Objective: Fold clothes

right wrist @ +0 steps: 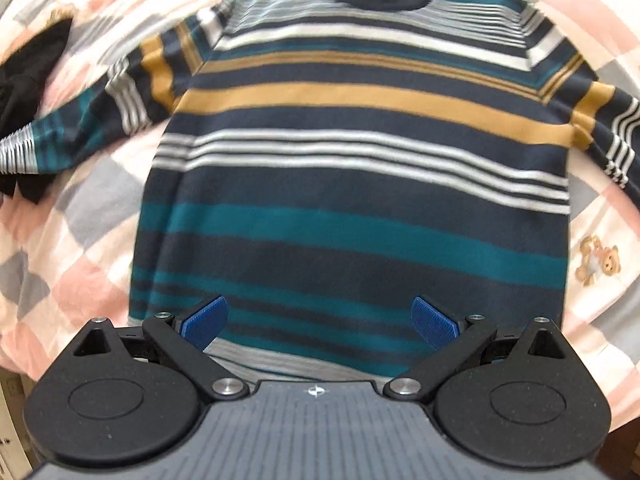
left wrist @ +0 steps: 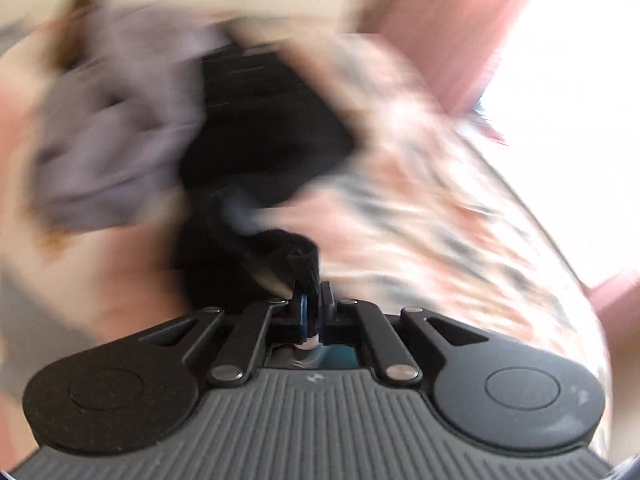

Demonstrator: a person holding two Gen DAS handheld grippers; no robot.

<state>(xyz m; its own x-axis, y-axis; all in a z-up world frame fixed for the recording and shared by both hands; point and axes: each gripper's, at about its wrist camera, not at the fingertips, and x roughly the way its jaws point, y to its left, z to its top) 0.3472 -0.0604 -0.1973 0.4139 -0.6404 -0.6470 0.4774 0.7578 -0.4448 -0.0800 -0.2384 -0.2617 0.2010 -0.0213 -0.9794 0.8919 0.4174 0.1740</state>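
**Right wrist view: striped sweater flat, black cloth pinched on the other side**

Right wrist view shows a striped sweater (right wrist: 352,160) lying flat on a checked bedsheet (right wrist: 80,208) of pink, grey and white. Its neck is at the far end and its bottom edge is close to the camera. Both sleeves stick out to the sides. The right gripper (right wrist: 318,322) hangs just above the bottom edge, with its blue pads wide apart and nothing between them. A heap of black cloth (right wrist: 28,80) sits at the left edge of the sheet, next to the left sleeve.

The left wrist view is very blurry. The left gripper (left wrist: 314,300) has its jaws squeezed together on a bit of black garment (left wrist: 280,152). A purple-grey cloth (left wrist: 116,136) lies to the left of it, too smeared to name.

What could go wrong? The black garment is held by only a small pinch, so it could slip out if the hand swings fast. It could also drop onto the sweater and mess up the flat layout. If the right gripper grabs only the top layer of the bottom edge, the fold could come out crooked.
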